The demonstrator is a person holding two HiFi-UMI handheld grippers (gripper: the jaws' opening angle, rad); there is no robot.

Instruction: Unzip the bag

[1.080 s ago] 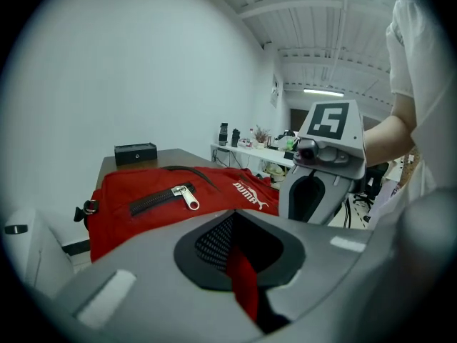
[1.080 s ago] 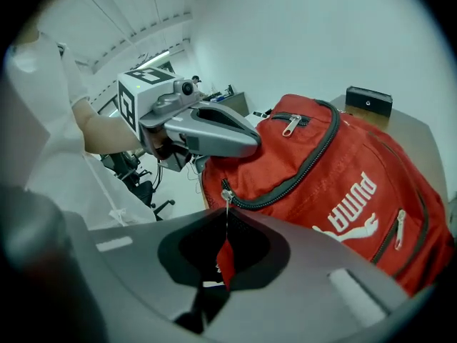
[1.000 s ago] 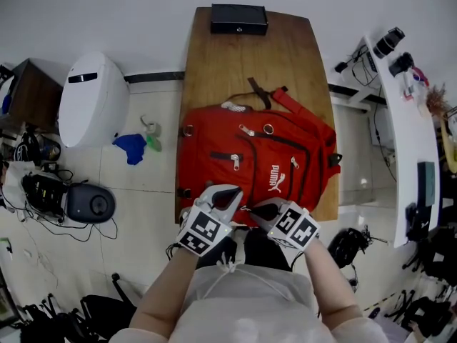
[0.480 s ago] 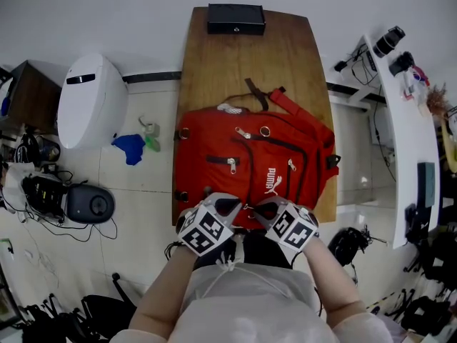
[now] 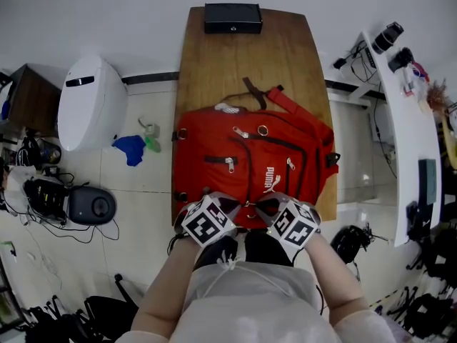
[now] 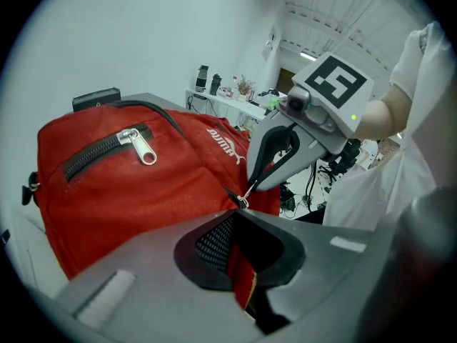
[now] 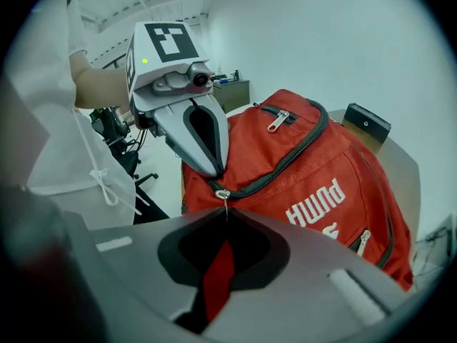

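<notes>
Backpack [image 5: 250,163], red, lay flat on the wooden table [image 5: 243,56], with its bottom edge nearest you. Your right gripper [image 6: 251,188] was clamped on the zipper pull [image 7: 224,199] at that edge, and your left gripper [image 7: 216,170] pinched the red fabric just beside it.
</notes>
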